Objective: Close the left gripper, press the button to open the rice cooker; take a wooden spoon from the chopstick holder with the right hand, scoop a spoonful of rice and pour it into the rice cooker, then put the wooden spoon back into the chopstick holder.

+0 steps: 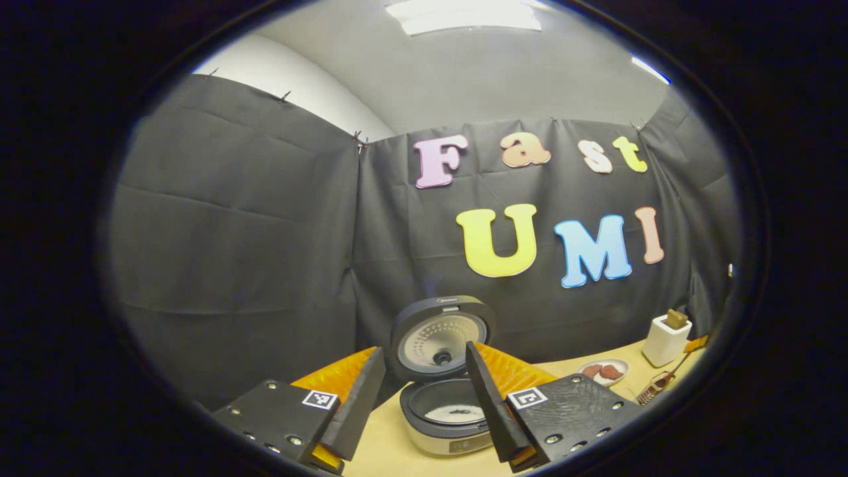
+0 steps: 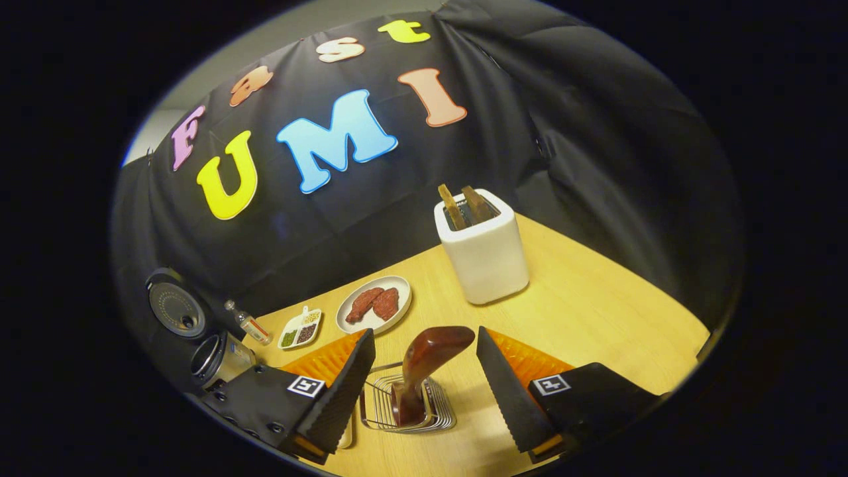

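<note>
The rice cooker (image 1: 445, 424) stands open on the table with its lid (image 1: 440, 338) raised, and a pale patch lies in the inner pot. My left gripper (image 1: 424, 349) is open, hanging in front of the cooker with nothing between its fingers. In the right gripper view a dark wooden spoon (image 2: 430, 358) stands upright in the wire chopstick holder (image 2: 405, 409). My right gripper (image 2: 424, 333) is open, one finger on each side of the spoon's top without touching it. The open cooker (image 2: 211, 358) sits at the far left of that view.
A white toaster (image 2: 483, 255) with two slices stands behind the holder. A plate of red meat (image 2: 373, 305), a small divided dish (image 2: 300, 328) and a little bottle (image 2: 246, 322) lie between holder and cooker. The table edge runs close on the right.
</note>
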Available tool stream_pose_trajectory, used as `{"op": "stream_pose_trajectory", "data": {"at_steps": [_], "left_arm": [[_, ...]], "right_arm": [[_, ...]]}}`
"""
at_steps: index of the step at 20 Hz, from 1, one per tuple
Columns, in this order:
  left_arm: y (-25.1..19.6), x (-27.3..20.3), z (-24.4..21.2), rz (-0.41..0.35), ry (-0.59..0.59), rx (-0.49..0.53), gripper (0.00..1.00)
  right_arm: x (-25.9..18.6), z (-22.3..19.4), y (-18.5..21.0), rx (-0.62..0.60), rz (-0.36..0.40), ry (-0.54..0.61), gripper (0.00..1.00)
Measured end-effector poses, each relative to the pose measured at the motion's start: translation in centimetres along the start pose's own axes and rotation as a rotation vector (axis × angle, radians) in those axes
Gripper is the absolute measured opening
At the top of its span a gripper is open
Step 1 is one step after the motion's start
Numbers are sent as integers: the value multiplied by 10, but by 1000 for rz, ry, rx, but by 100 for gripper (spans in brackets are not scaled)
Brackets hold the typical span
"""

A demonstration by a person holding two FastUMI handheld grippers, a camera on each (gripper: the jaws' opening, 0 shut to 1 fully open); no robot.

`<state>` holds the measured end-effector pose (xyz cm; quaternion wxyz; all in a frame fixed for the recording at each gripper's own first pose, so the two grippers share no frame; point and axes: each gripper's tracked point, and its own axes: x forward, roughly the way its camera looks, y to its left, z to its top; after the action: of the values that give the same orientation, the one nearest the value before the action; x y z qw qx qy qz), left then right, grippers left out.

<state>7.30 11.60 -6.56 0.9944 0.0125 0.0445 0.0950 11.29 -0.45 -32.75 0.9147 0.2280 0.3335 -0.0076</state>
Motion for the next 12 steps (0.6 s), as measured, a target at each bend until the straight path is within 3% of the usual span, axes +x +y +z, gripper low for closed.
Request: {"op": "stream_pose_trajectory", "data": {"at_steps": [1,3,4,5,6,7,8,9,10,12], "left_arm": [[4,-3,-1,6,-1,-2,77],[12,-5,-2,20,-4,1,77],[15,-6,-2,25,-3,2,77],[17,-6,-3,29,-2,3,77],[20,-7,-3,34,0,3,78],[22,-8,-3,37,0,2,78],[25,-9,-1,40,-1,1,78],[26,-7,-4,41,-1,0,78],[27,-7,-3,40,-1,0,78],[26,-6,-2,39,-5,4,78]], "right_arm": [[6,-7,1,25,9,20,89],[8,-18,3,51,22,50,87],[9,-21,5,56,31,63,75],[11,-25,7,61,36,74,80],[13,-27,8,66,40,81,71],[13,-29,6,70,32,82,46],[13,-29,6,79,31,81,44],[14,-29,7,95,31,82,27],[14,-27,7,100,25,81,20],[21,-28,4,85,3,72,20]]}}
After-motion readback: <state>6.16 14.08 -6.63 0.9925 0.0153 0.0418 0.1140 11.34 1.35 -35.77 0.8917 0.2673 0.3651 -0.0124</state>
